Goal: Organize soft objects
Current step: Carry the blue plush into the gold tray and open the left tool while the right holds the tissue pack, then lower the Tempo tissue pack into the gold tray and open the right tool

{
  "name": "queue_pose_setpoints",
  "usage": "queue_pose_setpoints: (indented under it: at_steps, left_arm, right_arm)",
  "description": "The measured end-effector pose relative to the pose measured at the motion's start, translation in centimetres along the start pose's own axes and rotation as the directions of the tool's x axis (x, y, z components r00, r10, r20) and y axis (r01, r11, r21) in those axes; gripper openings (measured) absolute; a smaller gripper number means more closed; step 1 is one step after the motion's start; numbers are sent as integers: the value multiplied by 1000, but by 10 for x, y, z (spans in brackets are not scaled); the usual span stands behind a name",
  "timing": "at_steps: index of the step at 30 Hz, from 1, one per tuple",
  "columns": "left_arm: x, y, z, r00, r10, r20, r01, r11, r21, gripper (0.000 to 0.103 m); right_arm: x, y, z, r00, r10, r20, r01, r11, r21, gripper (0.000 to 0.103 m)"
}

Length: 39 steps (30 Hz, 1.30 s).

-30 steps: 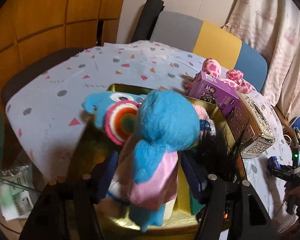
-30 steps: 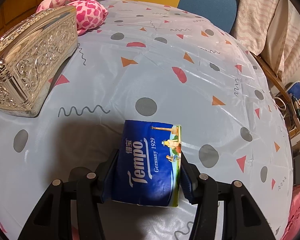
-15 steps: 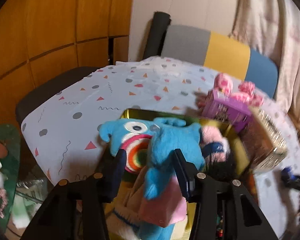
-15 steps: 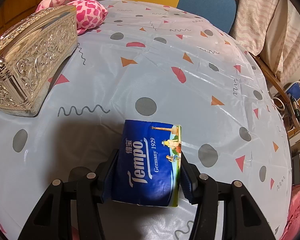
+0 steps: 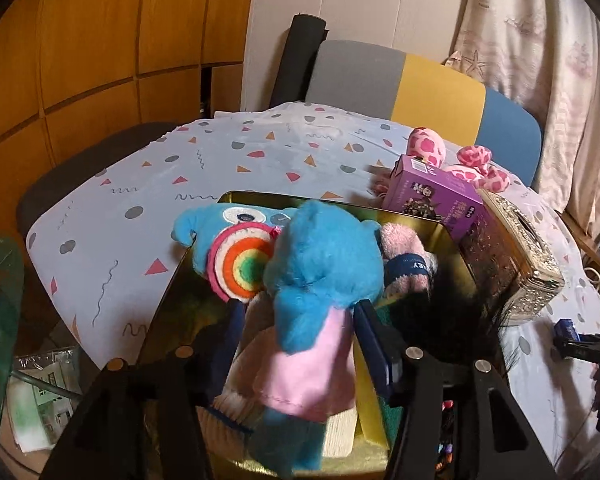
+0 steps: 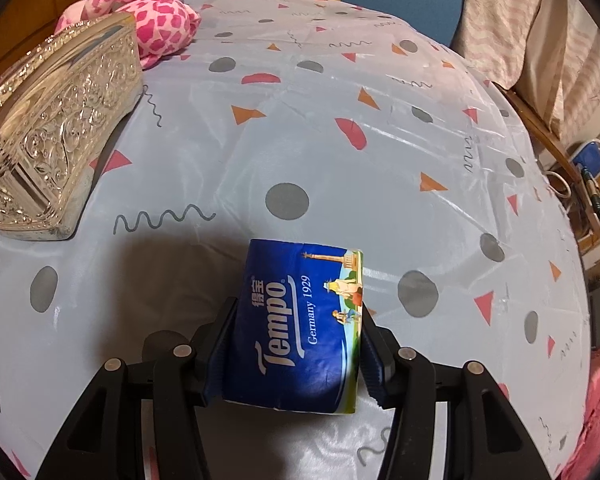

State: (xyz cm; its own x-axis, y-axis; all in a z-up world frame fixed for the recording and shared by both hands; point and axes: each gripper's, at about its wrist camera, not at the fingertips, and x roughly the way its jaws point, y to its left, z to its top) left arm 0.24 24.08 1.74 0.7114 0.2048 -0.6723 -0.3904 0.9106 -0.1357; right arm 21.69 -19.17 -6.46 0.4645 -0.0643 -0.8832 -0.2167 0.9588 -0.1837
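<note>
A blue plush toy with a pink body [image 5: 324, 264] lies on top of the soft things in a gold tin [image 5: 260, 197], between the fingers of my left gripper [image 5: 300, 308]. Its jaws are opening, and a gap shows beside the left finger [image 5: 236, 320]. Under the toy are a blue monster plush with a rainbow disc [image 5: 240, 268], a pink sock [image 5: 404, 244] and something black and fuzzy [image 5: 448, 312]. My right gripper [image 6: 298, 308] is shut on a blue Tempo tissue pack [image 6: 300, 320], low over the patterned tablecloth [image 6: 340, 120].
A purple carton [image 5: 432, 196] and an ornate silver box [image 5: 528, 264] stand right of the tin; the silver box [image 6: 56, 120] is also at the right wrist view's left. A pink spotted plush [image 6: 156, 20] lies behind it. A grey, yellow and blue chair [image 5: 420, 92] backs the table.
The left jaws narrowed around the blue plush half a second ago and have widened again since. The tissue pack and right gripper have stayed put.
</note>
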Motion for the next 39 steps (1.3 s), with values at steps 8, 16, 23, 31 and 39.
queue_pose_setpoints:
  at_steps: [8,16,23,31,39]
  left_arm:
    - [-21,-2,-8,999,19,34,-19,1000,17,72]
    - [-41,2,-10,997,27,79,-27,1000,6,86]
    - [-44,6,-12,996,34,80,-33,999,-14,88]
    - [-47,13,-14,996,45,80,-43,999,-23,91]
    - [-47,27,-13,994,71,79,-67,996,-60,92]
  right_arm:
    - [-7,8,-5,997,-56,-44,58,998,39,54]
    - [-17,8,-18,993,9,-113,11,985,174,54]
    - [-33,36,-36,992,54,-116,-38,989,140,54]
    - [-57,71,-60,983,160,-92,-151,983,102,54]
    - [-107,119,-70,958,286,8,-286,958,10,54]
